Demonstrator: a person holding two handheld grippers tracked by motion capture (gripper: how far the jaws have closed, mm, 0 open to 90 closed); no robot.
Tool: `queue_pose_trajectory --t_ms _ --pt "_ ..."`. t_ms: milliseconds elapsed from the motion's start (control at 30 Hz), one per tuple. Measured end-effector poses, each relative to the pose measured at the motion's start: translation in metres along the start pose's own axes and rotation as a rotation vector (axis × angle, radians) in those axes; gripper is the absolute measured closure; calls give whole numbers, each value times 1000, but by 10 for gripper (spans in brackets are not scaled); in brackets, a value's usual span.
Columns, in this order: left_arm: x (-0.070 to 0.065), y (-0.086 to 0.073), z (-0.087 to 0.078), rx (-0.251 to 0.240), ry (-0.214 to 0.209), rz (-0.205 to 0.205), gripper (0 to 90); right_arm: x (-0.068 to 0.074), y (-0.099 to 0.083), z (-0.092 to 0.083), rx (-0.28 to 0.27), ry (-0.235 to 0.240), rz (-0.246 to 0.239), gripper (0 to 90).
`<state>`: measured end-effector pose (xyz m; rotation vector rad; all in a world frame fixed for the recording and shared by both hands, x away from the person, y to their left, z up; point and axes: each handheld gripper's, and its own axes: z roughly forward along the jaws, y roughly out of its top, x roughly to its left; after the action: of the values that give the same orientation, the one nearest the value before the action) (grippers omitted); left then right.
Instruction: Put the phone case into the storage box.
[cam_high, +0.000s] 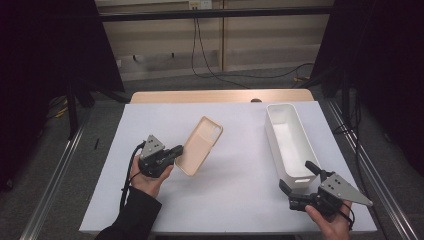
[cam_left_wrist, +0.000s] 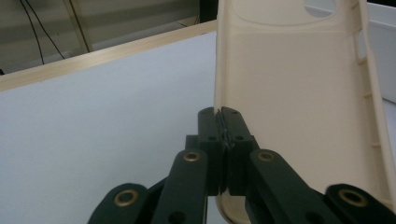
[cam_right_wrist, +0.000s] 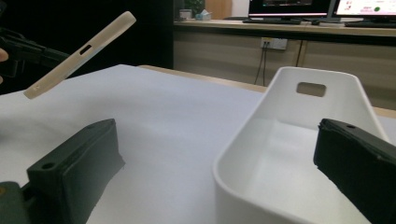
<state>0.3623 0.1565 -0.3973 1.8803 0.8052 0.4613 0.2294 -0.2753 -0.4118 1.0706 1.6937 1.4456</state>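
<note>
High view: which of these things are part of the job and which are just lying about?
In the job:
- phone case, clamped on its edge by the left gripper and held off the table
- white bin, with the open right gripper at its near end

Lying about:
- cables on the floor
- monitors behind

The left tool (cam_high: 176, 151) is held raised in the left hand (cam_high: 148, 179), its jaws pinched tight together. The right tool (cam_high: 298, 183) is held low in the right hand (cam_high: 332, 221), jaws spread wide.
</note>
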Motion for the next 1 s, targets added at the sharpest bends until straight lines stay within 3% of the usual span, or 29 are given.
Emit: queue_pose_trajectory --t_ms 200,500,600,1000 --pt "-6 -2 -5 1 7 -4 882 9 9 18 9 57 1 0" --pt "-14 -3 -6 -17 -5 16 882 26 17 46 12 108 19 19" --pt "-15 -4 -4 -11 -3 6 882 31 23 54 16 109 12 13" --pt "-27 -4 -9 -26 -21 41 882 51 41 91 26 186 38 0"
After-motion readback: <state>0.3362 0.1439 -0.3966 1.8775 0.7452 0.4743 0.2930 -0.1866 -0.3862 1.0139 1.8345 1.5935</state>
